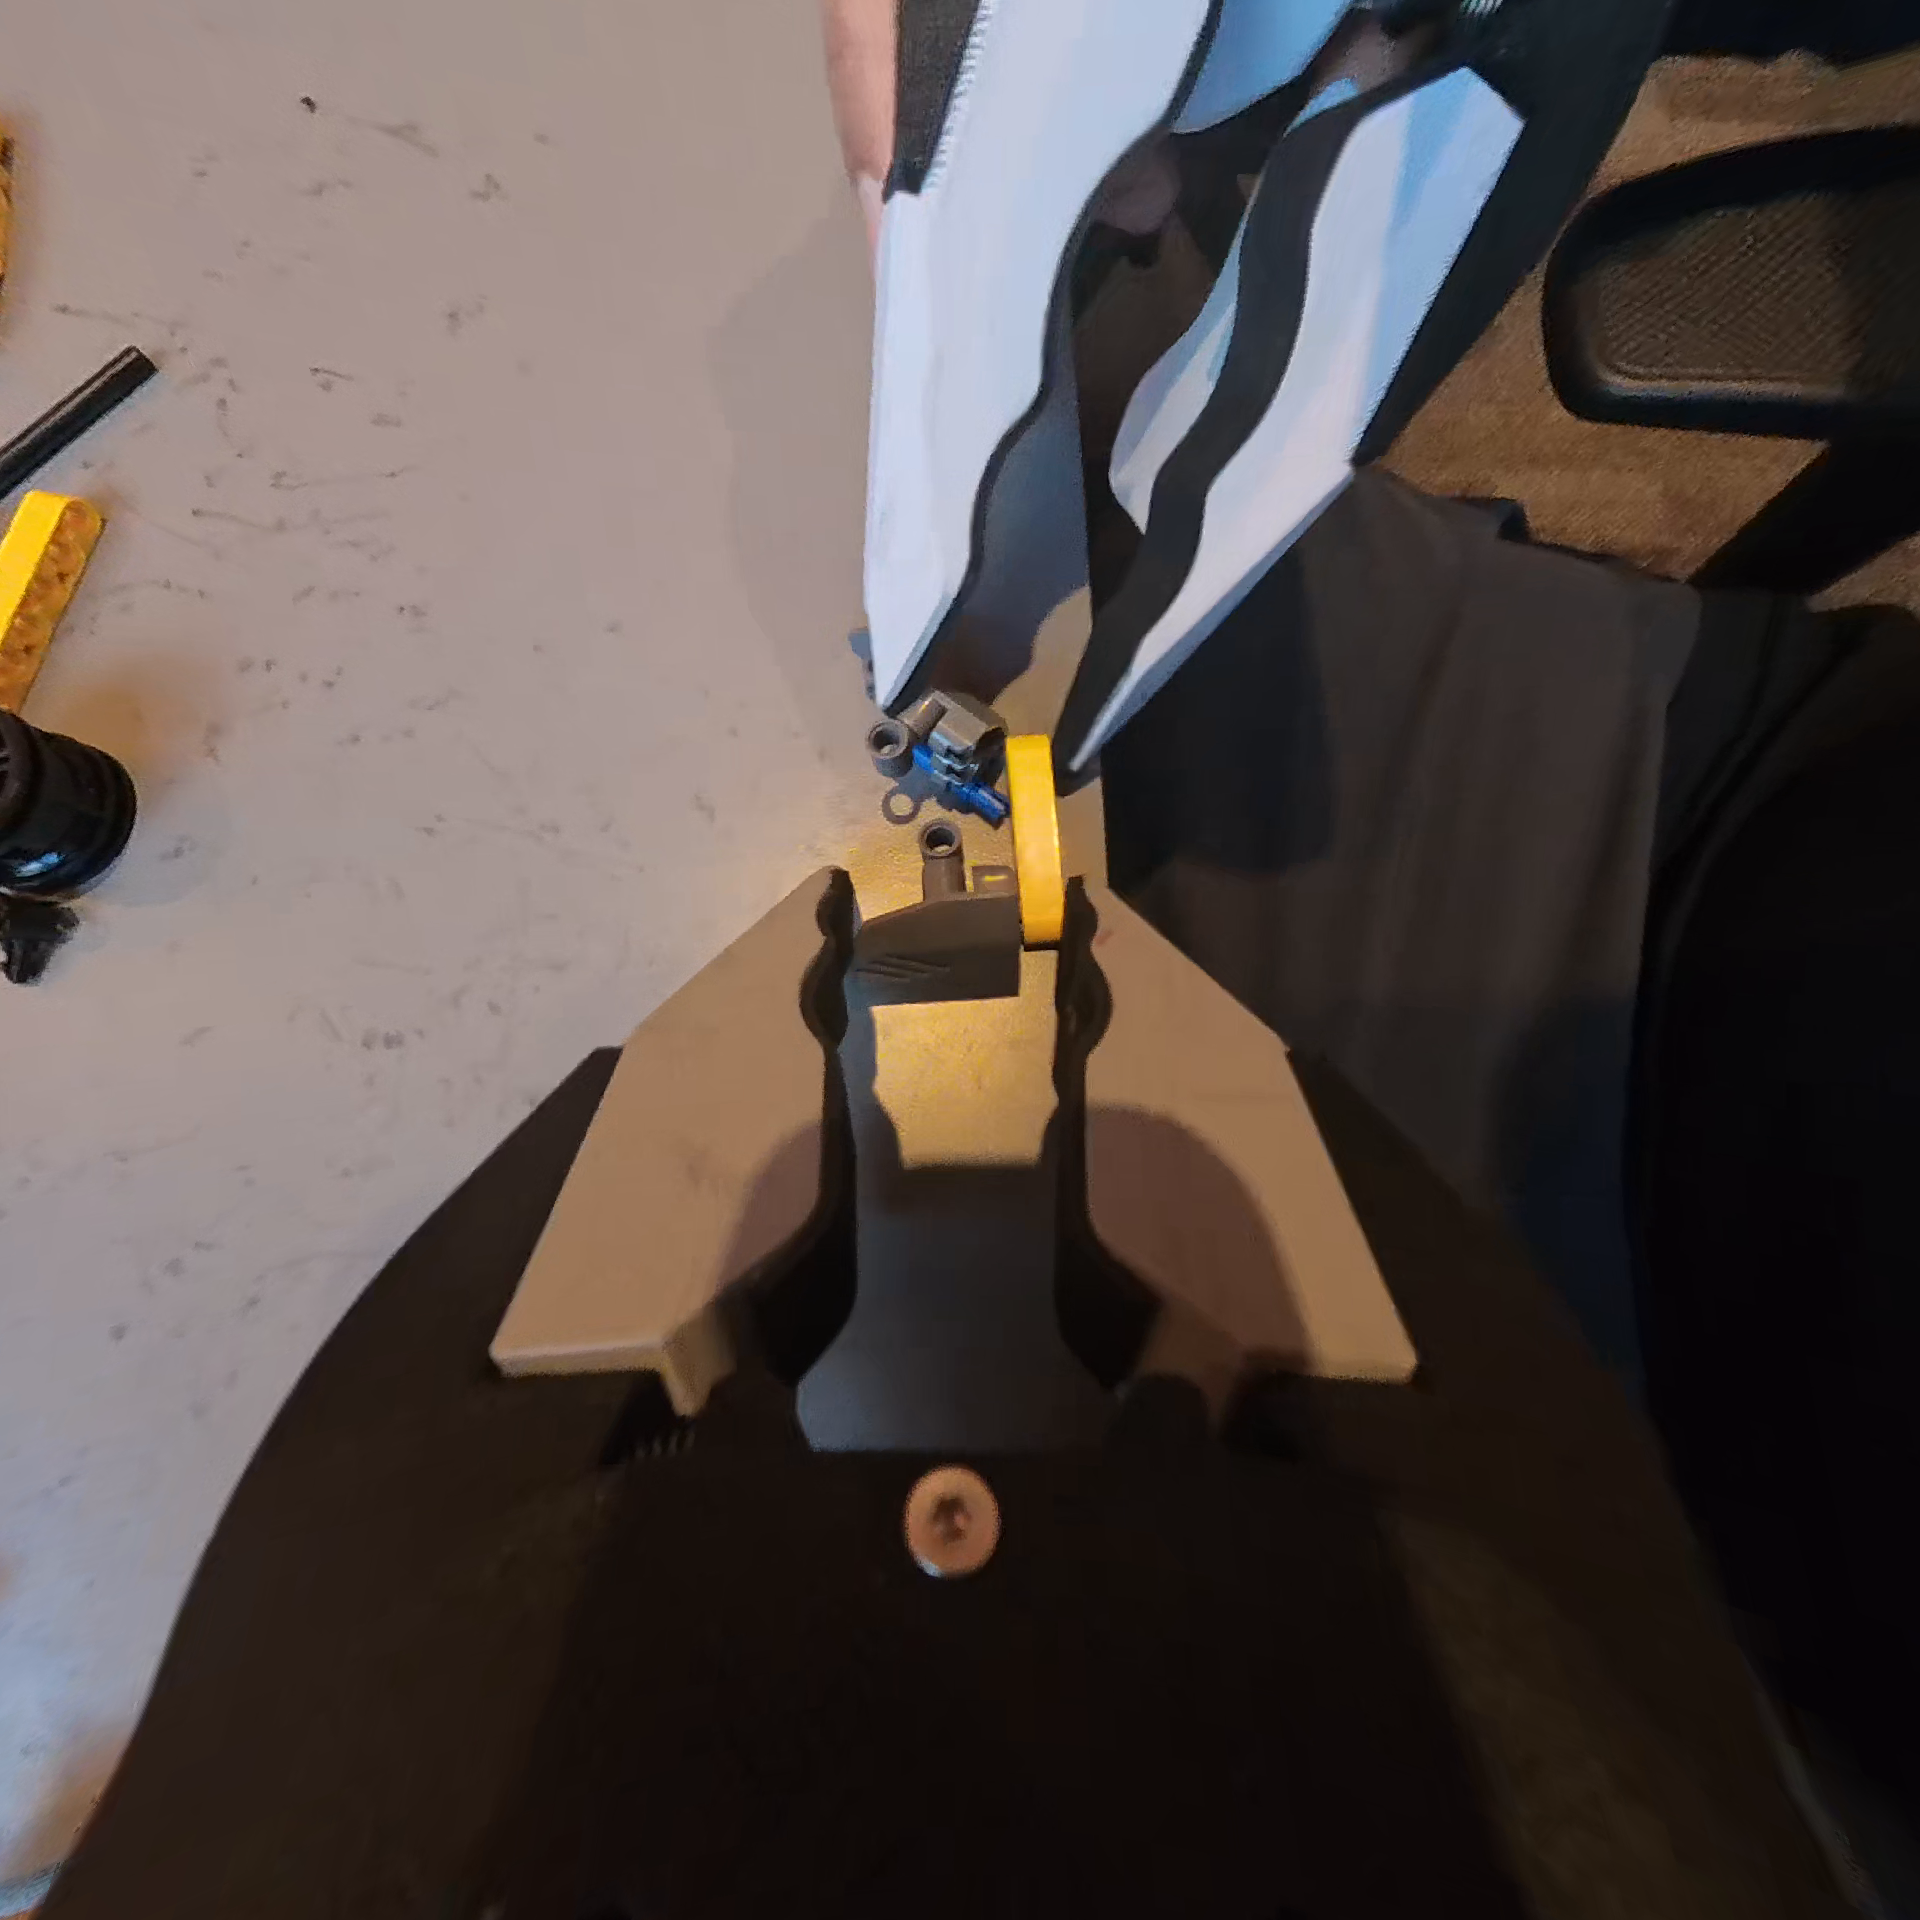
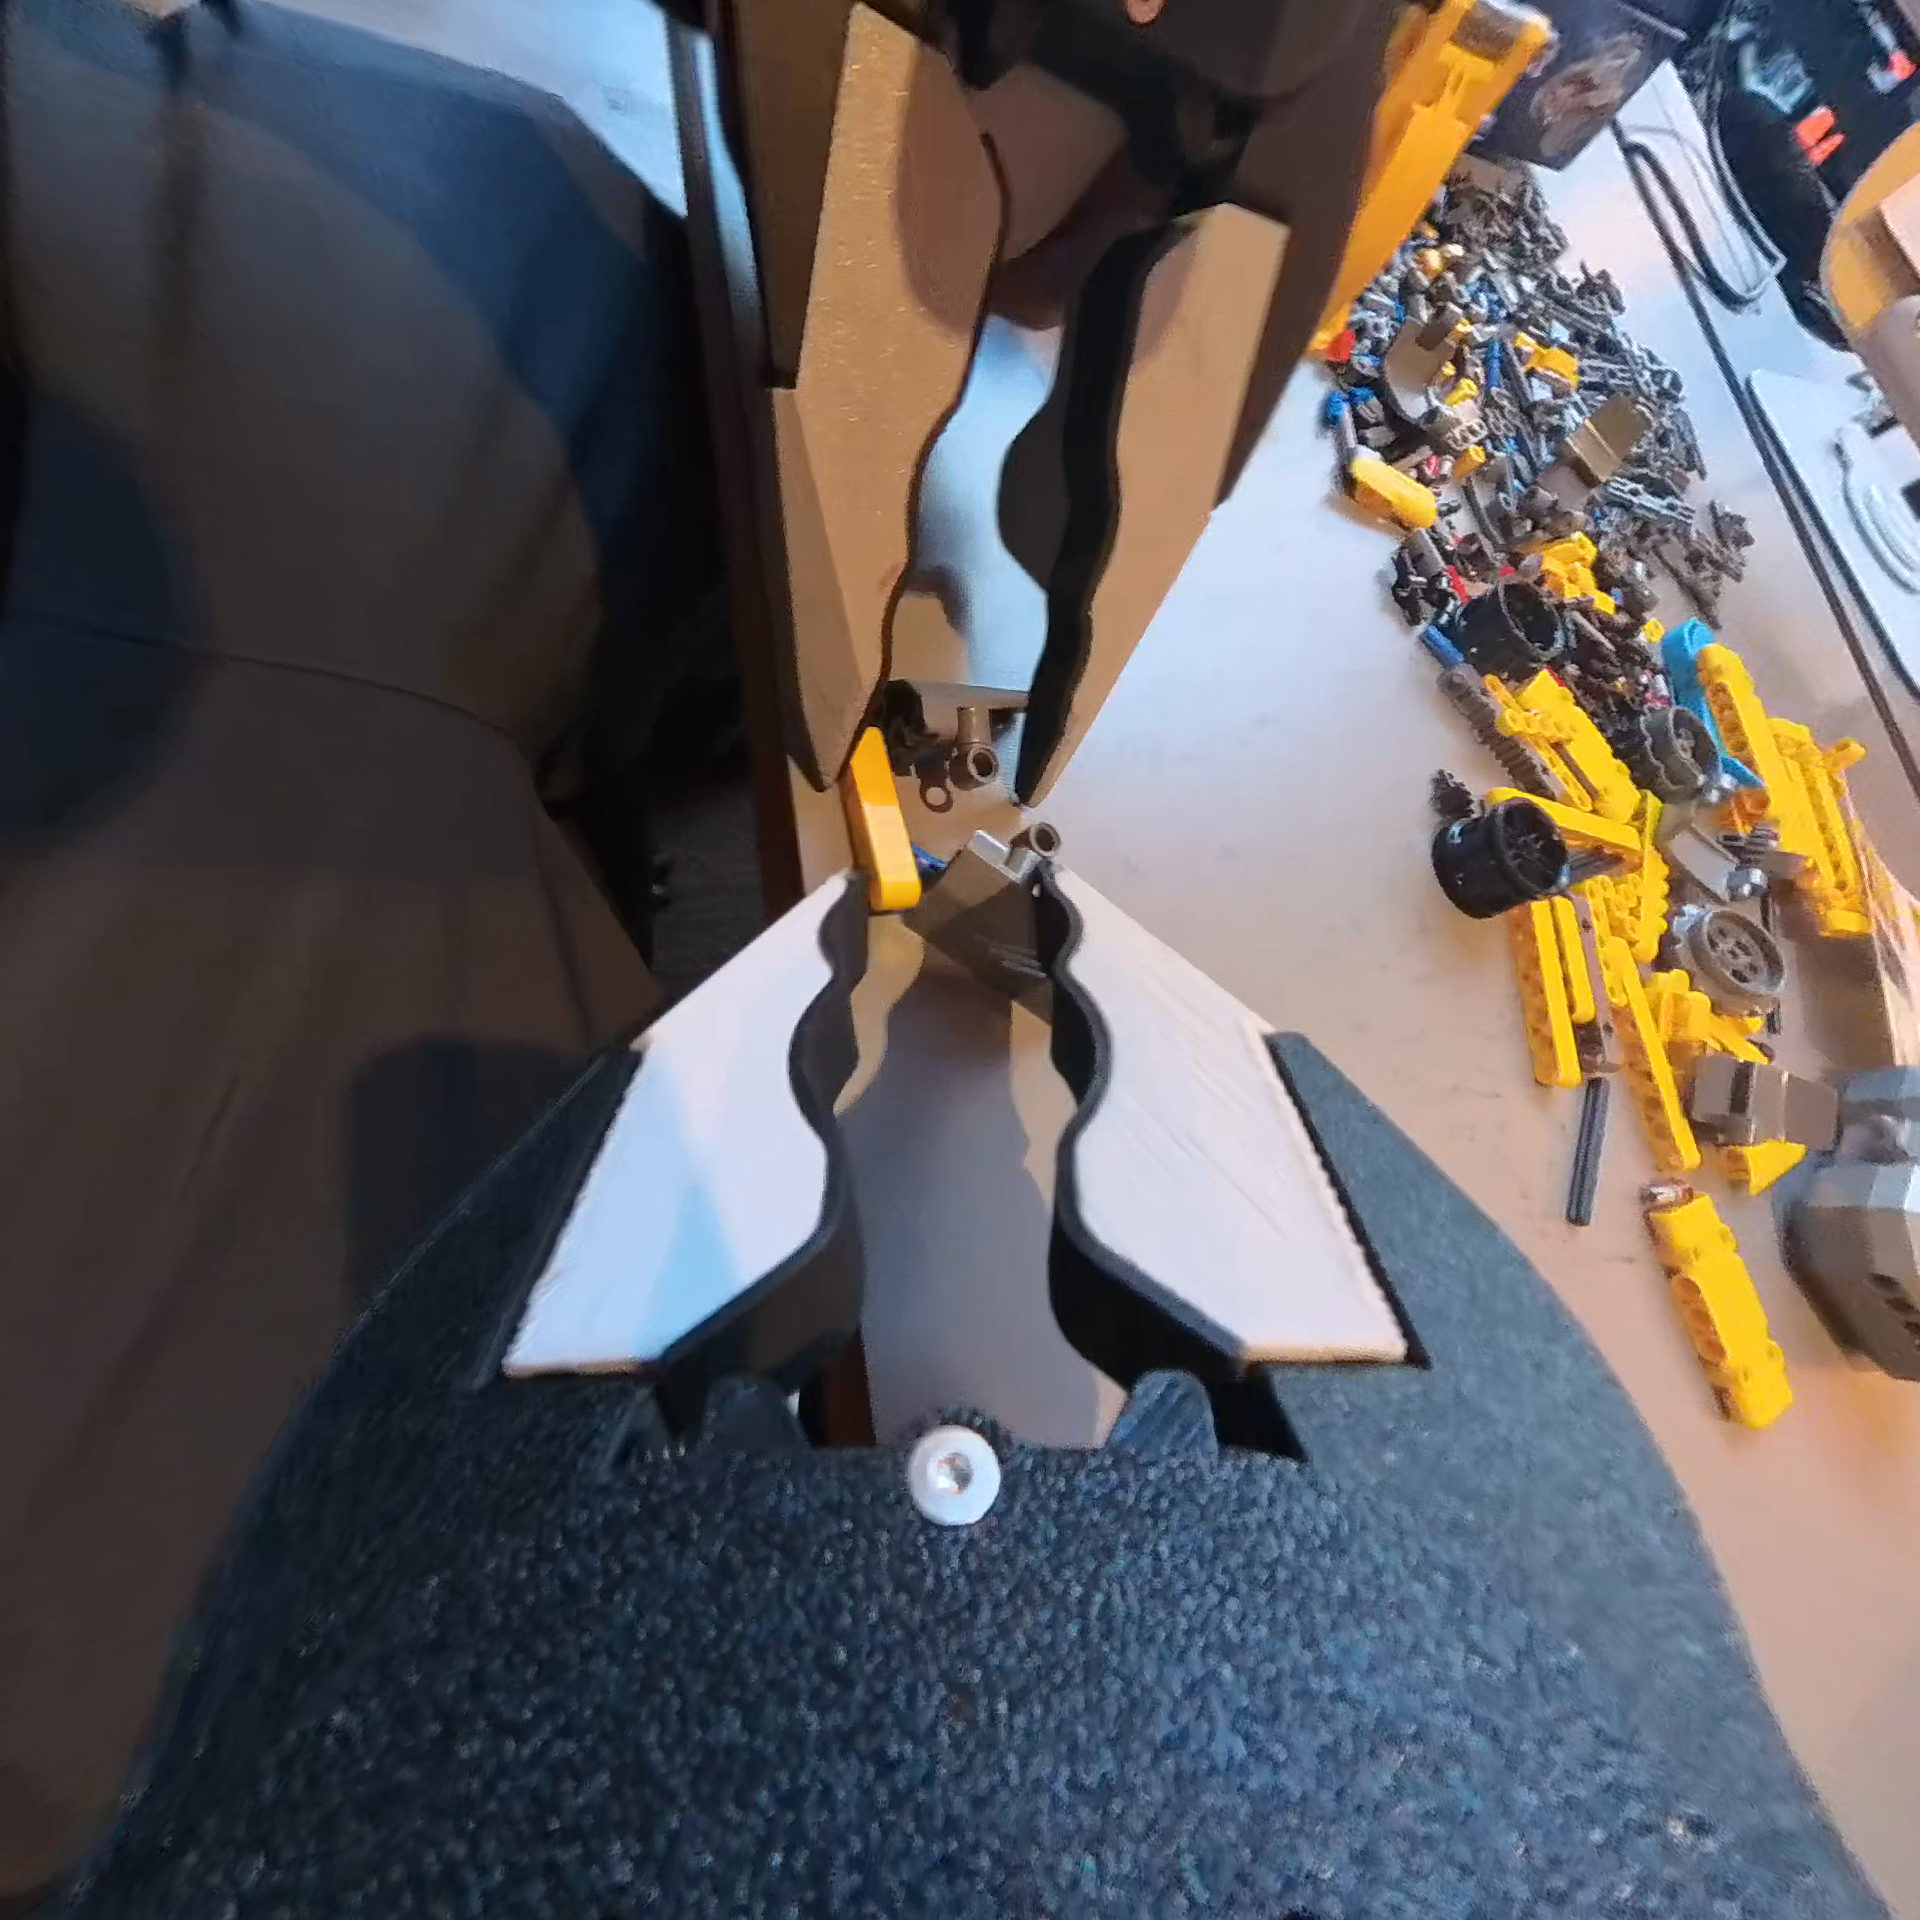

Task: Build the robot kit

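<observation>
Left wrist view: the left gripper (image 1: 954,914), its grey jaws narrowed around a small plastic building-brick assembly, holds a dark grey wedge-shaped panel (image 1: 940,951) with a flat yellow rounded beam (image 1: 1037,852) standing at its right side, just above the edge of the pale, scuffed desk (image 1: 468,623). The right gripper (image 1: 971,717) reaches down from above, its white jaws touching the upper end of the same assembly, where a cluster of grey connectors (image 1: 951,732) and a blue pin (image 1: 971,795) sit. A yellow perforated beam (image 1: 42,582), a black rod (image 1: 73,416) and a black tyre (image 1: 57,821) lie well apart at the left edge. An office chair's armrest (image 1: 1745,312) shows beyond the desk.

Right wrist view: the right gripper (image 2: 951,894) has its jaws closed in on the dark grey panel, the yellow beam (image 2: 878,821) just beside its left fingertip. The left gripper (image 2: 925,769) comes in from the top, jaws slightly apart around the small grey connectors (image 2: 961,753). A long heap of loose yellow, black, grey and blue building parts (image 2: 1621,727) spreads across the desk to the right.

Judged from both views, the sub-assembly is only a few pieces together and held in the air between both grippers, near the desk's edge; whether its halves are fully seated cannot be told. The large unsorted heap suggests most of the building remains.
</observation>
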`<act>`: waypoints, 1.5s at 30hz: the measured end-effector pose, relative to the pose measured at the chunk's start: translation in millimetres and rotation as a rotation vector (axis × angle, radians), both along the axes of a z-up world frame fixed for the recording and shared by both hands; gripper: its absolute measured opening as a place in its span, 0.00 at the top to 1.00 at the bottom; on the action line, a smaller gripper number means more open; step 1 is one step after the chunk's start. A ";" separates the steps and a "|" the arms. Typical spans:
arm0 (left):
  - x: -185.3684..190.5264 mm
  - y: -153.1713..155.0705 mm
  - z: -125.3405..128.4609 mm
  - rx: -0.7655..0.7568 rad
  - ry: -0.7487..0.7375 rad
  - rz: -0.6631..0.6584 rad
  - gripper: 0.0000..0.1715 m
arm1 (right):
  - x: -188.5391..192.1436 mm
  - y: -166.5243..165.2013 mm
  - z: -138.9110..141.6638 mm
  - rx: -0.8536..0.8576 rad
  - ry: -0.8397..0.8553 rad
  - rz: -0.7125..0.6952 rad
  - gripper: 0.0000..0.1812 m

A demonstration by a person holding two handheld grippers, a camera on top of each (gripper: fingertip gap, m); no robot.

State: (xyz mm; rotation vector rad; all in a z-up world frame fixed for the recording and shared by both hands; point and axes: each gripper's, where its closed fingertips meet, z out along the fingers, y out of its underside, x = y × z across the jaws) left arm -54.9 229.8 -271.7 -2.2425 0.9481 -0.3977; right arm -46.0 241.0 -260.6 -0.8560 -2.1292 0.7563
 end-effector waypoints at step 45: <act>-17.6 -9.1 18.0 0.003 0.212 -0.210 0.73 | -3.9 -25.6 -10.7 -0.102 -0.255 -0.105 0.96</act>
